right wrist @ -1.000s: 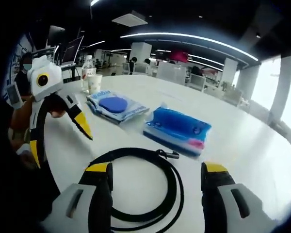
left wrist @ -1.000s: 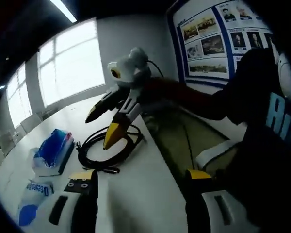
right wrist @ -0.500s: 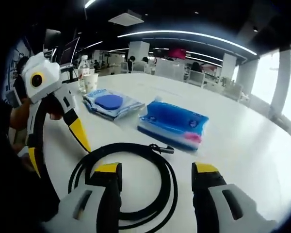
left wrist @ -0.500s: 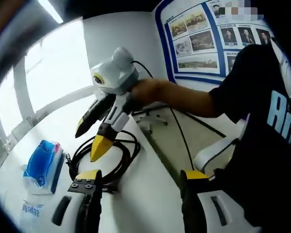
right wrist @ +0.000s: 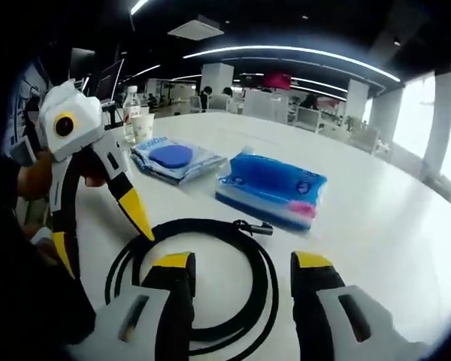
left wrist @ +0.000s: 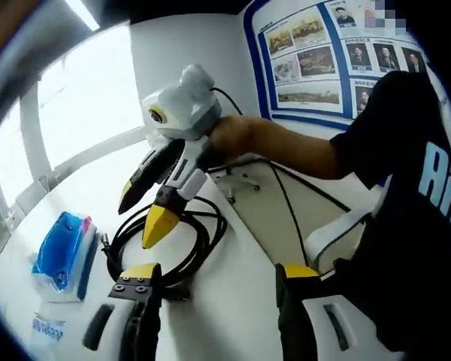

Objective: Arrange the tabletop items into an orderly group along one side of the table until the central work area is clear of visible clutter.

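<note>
Two open tools converge on one loose cable coil

Both tools hover over a black coiled cable (right wrist: 203,282) lying near the edge of a white surface (right wrist: 376,226). The right tool (right wrist: 240,263) is held over the coil with jaws spread and nothing gripped. The left tool (right wrist: 105,226), seen in the right gripper view, also stands open and empty just beside the coil's rim. A collision between the tools is judged possible. If a single loop is pinched, the coil may unwind and trail off the edge. Beyond it lie a blue tissue pack (right wrist: 270,188) and a blue wipes pack (right wrist: 171,159), which a dragged cable could push.
</note>
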`<state>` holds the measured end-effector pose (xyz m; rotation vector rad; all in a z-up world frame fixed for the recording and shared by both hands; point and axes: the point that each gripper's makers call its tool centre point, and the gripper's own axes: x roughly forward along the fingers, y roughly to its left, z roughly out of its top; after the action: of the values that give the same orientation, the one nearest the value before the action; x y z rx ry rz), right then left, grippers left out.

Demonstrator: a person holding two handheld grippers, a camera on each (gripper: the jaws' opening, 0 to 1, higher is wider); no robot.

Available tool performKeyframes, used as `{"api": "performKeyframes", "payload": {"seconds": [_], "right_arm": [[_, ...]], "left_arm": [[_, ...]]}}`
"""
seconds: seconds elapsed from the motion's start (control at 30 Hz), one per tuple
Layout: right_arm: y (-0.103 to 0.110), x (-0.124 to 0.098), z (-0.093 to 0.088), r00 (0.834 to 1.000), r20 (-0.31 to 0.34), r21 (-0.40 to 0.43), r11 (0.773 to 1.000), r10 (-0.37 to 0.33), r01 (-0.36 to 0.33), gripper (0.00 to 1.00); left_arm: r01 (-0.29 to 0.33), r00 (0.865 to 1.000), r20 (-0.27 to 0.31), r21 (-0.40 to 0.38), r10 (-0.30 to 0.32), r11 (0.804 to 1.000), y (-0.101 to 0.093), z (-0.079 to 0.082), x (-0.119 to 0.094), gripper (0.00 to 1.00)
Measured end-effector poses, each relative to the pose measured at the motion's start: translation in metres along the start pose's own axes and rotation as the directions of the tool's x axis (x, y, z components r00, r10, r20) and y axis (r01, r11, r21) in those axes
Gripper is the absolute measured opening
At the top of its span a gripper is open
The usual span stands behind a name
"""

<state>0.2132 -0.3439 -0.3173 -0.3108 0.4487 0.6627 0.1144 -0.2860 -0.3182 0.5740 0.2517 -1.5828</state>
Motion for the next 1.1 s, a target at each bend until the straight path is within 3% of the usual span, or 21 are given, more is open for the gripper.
{"api": "performKeyframes", "payload": {"seconds": [0.27,0.47,0.63,0.83,1.0,1.1], "right_arm": [[-0.002,0.002,-0.003,1.0,-0.009,0.014,1.0,0.011,-0.011,0.41],[-0.005,0.004,-0.006,1.0,-0.003,0.045,0.999,0.021,-0.021,0.36],[-0.007,0.007,-0.01,1.0,-0.01,0.061,0.998,0.025,-0.024,0.32],[-0.011,0.007,-0.012,1.0,0.006,0.088,0.996,0.02,-0.021,0.21],[-0.012,0.007,-0.016,0.999,0.014,0.152,0.988,0.032,-0.033,0.18],[-0.013,0.006,-0.015,1.0,0.018,0.148,0.989,0.021,-0.023,0.1]], "left_arm": [[-0.006,1.0,0.025,-0.004,0.006,1.0,0.016,0.006,0.004,0.5],[-0.019,1.0,0.023,-0.016,0.019,1.0,0.021,0.0,0.011,0.47],[-0.026,0.998,0.057,-0.019,0.027,0.999,0.025,0.003,0.012,0.44],[-0.036,0.997,0.072,-0.028,0.038,0.999,0.031,0.004,0.014,0.29],[-0.059,0.997,0.045,0.022,0.058,0.998,0.027,0.004,0.016,0.26],[-0.04,0.998,0.041,0.061,0.038,0.997,0.02,0.006,0.016,0.22]]}}
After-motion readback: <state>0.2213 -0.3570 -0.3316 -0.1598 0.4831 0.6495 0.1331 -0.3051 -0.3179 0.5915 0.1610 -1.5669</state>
